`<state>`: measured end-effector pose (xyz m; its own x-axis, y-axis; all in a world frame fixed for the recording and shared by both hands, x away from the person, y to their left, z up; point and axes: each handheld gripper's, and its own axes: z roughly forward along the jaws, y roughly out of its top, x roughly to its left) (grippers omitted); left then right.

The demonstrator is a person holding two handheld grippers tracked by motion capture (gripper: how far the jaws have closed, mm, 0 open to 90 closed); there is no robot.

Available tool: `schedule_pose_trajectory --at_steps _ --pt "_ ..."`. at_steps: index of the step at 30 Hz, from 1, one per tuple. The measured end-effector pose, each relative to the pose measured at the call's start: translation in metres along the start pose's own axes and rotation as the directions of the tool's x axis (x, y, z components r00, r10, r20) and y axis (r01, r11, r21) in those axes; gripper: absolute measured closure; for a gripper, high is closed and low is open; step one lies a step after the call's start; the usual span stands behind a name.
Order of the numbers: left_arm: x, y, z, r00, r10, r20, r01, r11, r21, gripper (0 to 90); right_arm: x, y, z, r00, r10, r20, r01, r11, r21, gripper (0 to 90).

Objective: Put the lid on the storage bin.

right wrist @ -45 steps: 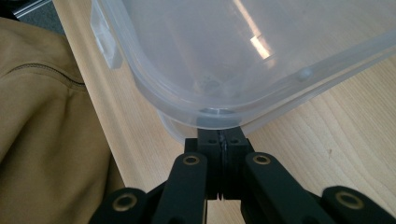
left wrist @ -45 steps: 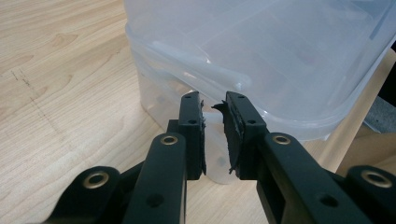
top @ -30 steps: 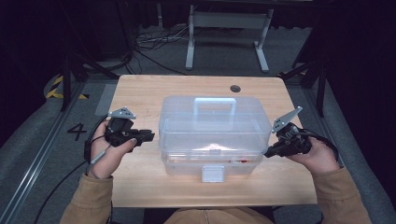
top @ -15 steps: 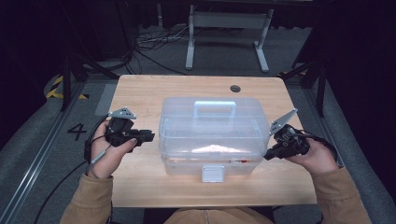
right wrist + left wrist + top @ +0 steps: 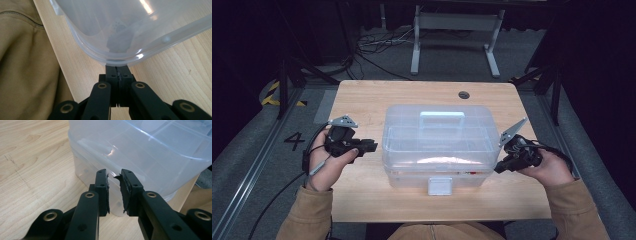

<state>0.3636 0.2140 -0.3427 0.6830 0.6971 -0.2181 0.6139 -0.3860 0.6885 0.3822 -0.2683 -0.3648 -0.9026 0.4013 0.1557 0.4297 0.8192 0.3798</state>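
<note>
A clear plastic storage box with a lid, a top handle and a white front latch stands on the middle of the wooden table. My left gripper sits level just left of the box, its tips pointing at the side wall. In the left gripper view the gripper is open by a narrow gap with nothing between the jaws, close to the box. My right gripper is at the box's right front corner. Seen from the right gripper view, the gripper is shut, its tips tucked against the underside of the box rim.
A round cable hole lies in the table behind the box. A tan sleeve hangs beyond the table's near edge. Bare wood lies left and right of the box. A metal stand and cables are on the floor behind the table.
</note>
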Motion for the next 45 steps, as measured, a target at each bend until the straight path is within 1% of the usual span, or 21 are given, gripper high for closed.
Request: schedule_pose_trajectory --at_steps 3,4,5,6,9,11,13,14,19,21,24,25,26,28,29,34,37,40,42,44,45 --pt "0.0 0.0 0.0 1.0 0.001 -0.001 -0.001 1.0 0.002 76.5 0.0 -0.001 0.0 1.0 0.001 -0.008 -0.001 1.0 0.029 89.7" --pt "0.001 0.0 0.0 1.0 0.002 0.0 -0.002 1.0 0.002 76.5 0.0 -0.002 0.0 1.0 0.005 -0.003 -0.005 0.999 0.045 89.2" --pt "0.001 0.0 0.0 1.0 0.002 0.0 -0.002 1.0 0.002 76.5 0.0 -0.003 0.001 1.0 0.009 0.002 -0.009 0.999 0.051 88.9" --pt "0.001 0.0 0.0 1.0 0.002 0.0 -0.002 1.0 0.002 76.4 -0.002 -0.004 0.001 0.9999 0.013 -0.011 -0.013 0.999 0.047 88.7" --pt "0.001 0.0 -0.001 1.0 0.004 0.0 -0.004 1.0 0.002 76.4 -0.003 -0.005 0.001 0.9998 0.013 -0.011 -0.012 0.999 0.053 87.3" --pt "0.002 -0.001 -0.001 1.0 -0.002 -0.001 0.002 1.0 0.0 76.5 -0.003 -0.005 0.0 0.9998 0.015 -0.014 -0.015 0.999 0.047 86.1" --pt "0.003 -0.001 -0.001 1.0 0.002 -0.003 -0.002 1.0 -0.004 76.2 -0.003 -0.006 -0.001 0.9998 0.015 -0.013 -0.014 0.999 0.039 85.8" --pt "0.003 -0.001 0.0 1.0 0.0 -0.004 0.0 1.0 -0.004 76.1 -0.004 -0.006 -0.003 0.9998 0.012 -0.012 -0.012 1.0 0.027 83.3" --pt "0.003 -0.001 0.0 0.9999 -0.01 -0.003 0.01 0.9999 -0.004 74.8 -0.004 -0.008 -0.009 0.9999 0.012 -0.003 -0.012 1.0 -0.001 80.0" --pt "0.003 -0.002 0.0 0.9999 -0.014 -0.005 0.014 0.9999 -0.006 73.6 -0.004 -0.009 -0.013 0.9999 0.011 0.004 -0.01 1.0 -0.024 76.5" --pt "0.004 -0.003 -0.002 0.9998 -0.016 -0.012 0.016 0.9998 -0.01 71.2 -0.005 -0.01 -0.021 0.9999 0.012 0.004 -0.012 0.997 -0.077 73.6" --pt "0.004 -0.003 -0.002 0.9998 -0.016 -0.012 0.016 0.9998 -0.01 71.0 -0.005 -0.01 -0.021 0.9999 0.012 0.004 -0.012 0.997 -0.077 73.6" --pt "0.005 -0.004 -0.002 0.9998 -0.012 -0.014 0.012 0.9999 -0.011 71.0 -0.005 -0.011 -0.025 0.9999 0.014 0.005 -0.014 0.995 -0.1 72.5" --pt "0.004 -0.005 -0.003 0.9996 -0.023 -0.013 0.023 0.9997 -0.012 70.7 -0.006 -0.012 -0.033 0.9998 0.017 0.01 -0.016 0.989 -0.146 71.7" --pt "0.004 -0.006 -0.004 0.9996 -0.023 -0.016 0.023 0.9996 -0.013 70.7 -0.006 -0.012 -0.035 0.9998 0.019 0.009 -0.017 0.987 -0.158 71.6" --pt "0.005 -0.009 -0.007 0.9993 -0.029 -0.023 0.028 0.9995 -0.016 70.7 -0.008 -0.014 -0.048 0.999 0.026 0.037 -0.016 0.968 -0.249 70.1" --pt "0.006 -0.01 -0.008 0.999 -0.036 -0.027 0.035 0.9992 -0.018 70.7 -0.01 -0.015 -0.054 0.9978 0.033 0.057 -0.014 0.954 -0.299 69.3" --pt "0.007 -0.011 -0.008 0.9988 -0.041 -0.028 0.041 0.999 -0.02 70.7 -0.011 -0.017 -0.058 0.9961 0.044 0.076 -0.016 0.941 -0.337 68.2" --pt "0.007 -0.011 -0.008 0.9987 -0.041 -0.028 0.041 0.999 -0.018 70.7 -0.012 -0.019 -0.061 0.9941 0.057 0.092 -0.019 0.929 -0.369 68.1" --pt "0.008 -0.011 -0.007 0.9985 -0.045 -0.031 0.045 0.9988 -0.021 70.6 -0.014 -0.021 -0.064 0.9904 0.077 0.114 -0.025 0.916 -0.401 65.5" --pt "0.008 -0.011 -0.007 0.9985 -0.045 -0.031 0.045 0.9988 -0.021 70.5 -0.014 -0.021 -0.064 0.9904 0.077 0.114 -0.025 0.916 -0.401 65.5"
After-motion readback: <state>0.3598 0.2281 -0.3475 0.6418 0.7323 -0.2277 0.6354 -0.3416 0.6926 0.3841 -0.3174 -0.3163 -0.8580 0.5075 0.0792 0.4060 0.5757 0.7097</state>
